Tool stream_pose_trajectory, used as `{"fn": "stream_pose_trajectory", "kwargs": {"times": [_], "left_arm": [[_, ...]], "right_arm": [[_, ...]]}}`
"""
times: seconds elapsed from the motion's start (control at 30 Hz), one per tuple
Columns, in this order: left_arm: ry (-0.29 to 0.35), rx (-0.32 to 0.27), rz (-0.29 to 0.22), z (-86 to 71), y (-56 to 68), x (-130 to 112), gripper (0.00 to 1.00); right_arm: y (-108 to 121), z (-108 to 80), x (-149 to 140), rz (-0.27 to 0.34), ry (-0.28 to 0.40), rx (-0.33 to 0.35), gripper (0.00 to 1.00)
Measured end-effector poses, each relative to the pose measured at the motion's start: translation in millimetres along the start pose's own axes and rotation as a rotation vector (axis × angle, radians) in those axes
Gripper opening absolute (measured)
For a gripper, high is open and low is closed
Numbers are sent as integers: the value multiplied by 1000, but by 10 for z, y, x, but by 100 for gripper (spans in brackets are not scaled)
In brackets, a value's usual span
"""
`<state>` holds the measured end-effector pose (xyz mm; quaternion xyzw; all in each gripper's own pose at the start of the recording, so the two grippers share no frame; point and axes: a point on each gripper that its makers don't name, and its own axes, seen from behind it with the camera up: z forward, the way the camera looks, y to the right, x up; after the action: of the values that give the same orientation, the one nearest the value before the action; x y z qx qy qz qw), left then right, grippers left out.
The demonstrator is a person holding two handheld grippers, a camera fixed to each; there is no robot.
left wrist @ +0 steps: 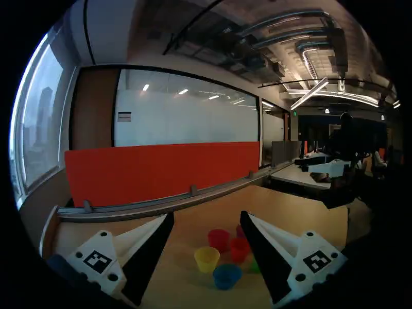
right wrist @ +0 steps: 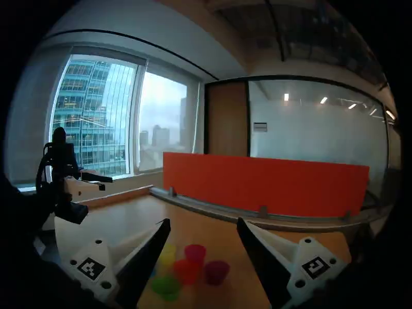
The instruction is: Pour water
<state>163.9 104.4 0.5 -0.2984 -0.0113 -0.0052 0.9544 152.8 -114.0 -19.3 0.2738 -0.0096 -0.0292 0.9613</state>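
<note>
Several small coloured cups stand clustered on the wooden table (left wrist: 288, 206). In the left gripper view, beyond the fingertips, I see a yellow cup (left wrist: 207, 258), a blue cup (left wrist: 226, 275), a red cup (left wrist: 218, 239) and an orange-red cup (left wrist: 238, 249). My left gripper (left wrist: 206, 214) is open above them, holding nothing. In the right gripper view the cluster shows a yellow cup (right wrist: 167, 255), a red cup (right wrist: 195, 253), a green cup (right wrist: 166, 285) and a purple cup (right wrist: 217, 271). My right gripper (right wrist: 203, 220) is open and holds nothing.
An orange divider panel (left wrist: 165, 170) on a metal rail (left wrist: 170, 203) closes the table's far edge. The other gripper (left wrist: 332, 167) hovers far right, held by a dark-clothed person. In the right gripper view, the other gripper (right wrist: 77, 188) sits at left, before tall windows (right wrist: 98, 118).
</note>
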Motion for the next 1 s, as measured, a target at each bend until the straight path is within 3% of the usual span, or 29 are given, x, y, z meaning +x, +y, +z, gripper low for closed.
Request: {"fn": "stream_pose_trajectory", "kwargs": {"times": [0.6, 1.0], "left_arm": [[-81, -71, 9, 161, 59, -328, 95], [-142, -110, 25, 250, 134, -685, 95]], "right_arm": [[-84, 57, -276, -9, -81, 83, 100], [-153, 23, -686, -32, -156, 137, 100]]}}
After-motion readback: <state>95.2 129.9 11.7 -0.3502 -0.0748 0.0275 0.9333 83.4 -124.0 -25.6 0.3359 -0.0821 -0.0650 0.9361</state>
